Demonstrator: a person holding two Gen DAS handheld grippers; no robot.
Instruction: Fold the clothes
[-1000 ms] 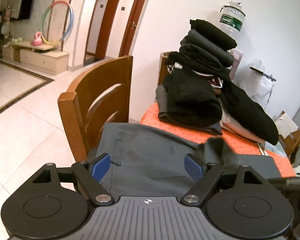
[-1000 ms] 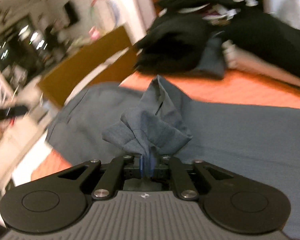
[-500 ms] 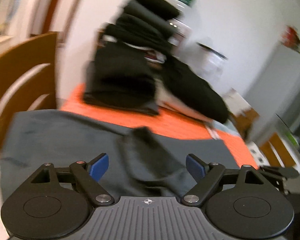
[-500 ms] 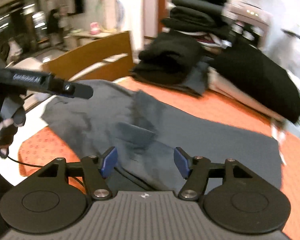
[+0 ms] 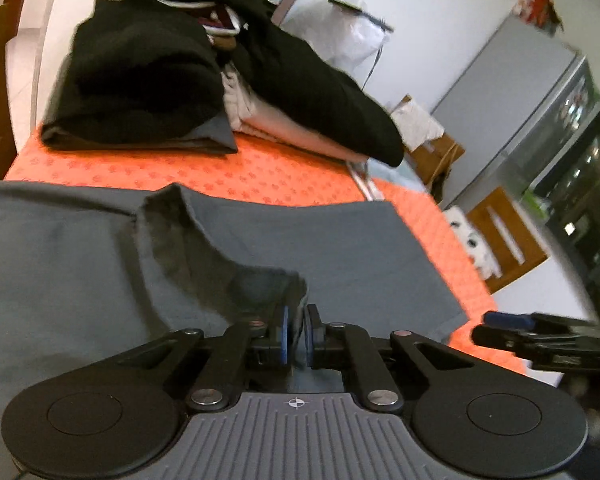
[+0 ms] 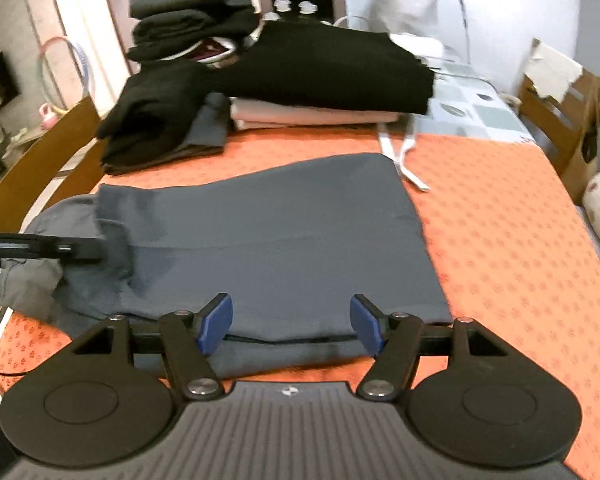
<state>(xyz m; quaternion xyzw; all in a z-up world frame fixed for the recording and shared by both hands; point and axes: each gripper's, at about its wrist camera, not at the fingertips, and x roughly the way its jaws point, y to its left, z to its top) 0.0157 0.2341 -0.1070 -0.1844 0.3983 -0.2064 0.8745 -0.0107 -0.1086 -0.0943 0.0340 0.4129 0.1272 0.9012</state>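
Note:
A dark grey garment [image 5: 340, 248] lies spread flat on the orange tablecloth [image 5: 220, 172]. A raised fold of it runs down into my left gripper [image 5: 298, 334], whose jaws are closing, and the blue pads pinch that fold. In the right wrist view the same garment [image 6: 280, 232] fills the middle of the table. My right gripper [image 6: 292, 324] hovers over its near hem with the jaws opening and nothing between the pads. The left gripper's finger [image 6: 40, 248] shows at the garment's left end, and the right gripper [image 5: 540, 336] shows at the lower right of the left wrist view.
Folded black and beige clothes [image 6: 320, 68] are piled along the table's far side. A wooden chair [image 6: 32, 168] stands at the left edge and another chair [image 5: 504, 232] stands past the right end. A white strap [image 6: 404, 160] lies by the garment's far right corner.
My left gripper swung right and down and closed on a fold of the grey garment. My right gripper let go of the bunched cloth, opened, and moved over the near hem.

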